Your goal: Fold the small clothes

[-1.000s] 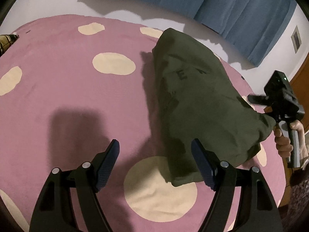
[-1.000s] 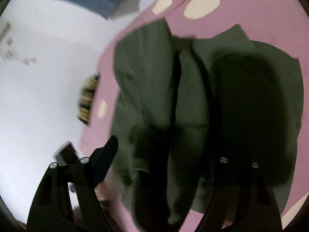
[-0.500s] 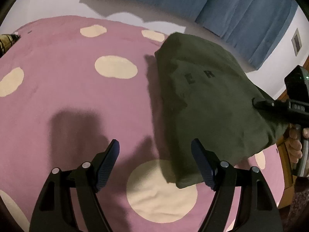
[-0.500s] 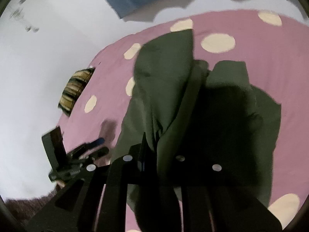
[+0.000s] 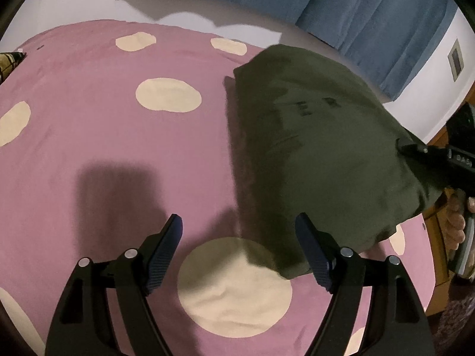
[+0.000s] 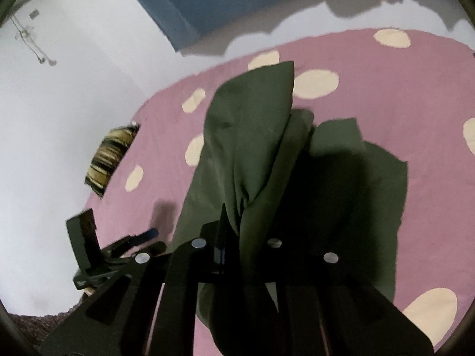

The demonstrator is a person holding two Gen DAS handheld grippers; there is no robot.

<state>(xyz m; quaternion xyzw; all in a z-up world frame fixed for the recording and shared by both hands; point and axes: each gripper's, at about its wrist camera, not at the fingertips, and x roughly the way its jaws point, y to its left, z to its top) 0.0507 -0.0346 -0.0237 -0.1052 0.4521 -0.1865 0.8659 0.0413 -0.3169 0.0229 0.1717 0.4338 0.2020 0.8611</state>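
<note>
A dark olive-green T-shirt (image 5: 320, 160) is draped over the right part of a pink bedspread (image 5: 118, 148) patterned with large cream dots. One edge of the shirt is pinched between the jaws of the right gripper (image 6: 234, 234), which are closed tight on the fabric, and that edge is held raised above the bed, so that the cloth hangs in a fold from the jaws down to the rest of the shirt lying on the cover. The left gripper (image 5: 239, 246) is held over the near part of the bedspread with its jaws wide apart and nothing between them; its right finger is seen just beside the near corner of the shirt. A blue curtain (image 5: 341, 6) is hung on the far wall, and a striped cushion (image 6: 109, 154) is seen at the far left edge of the bed.
</note>
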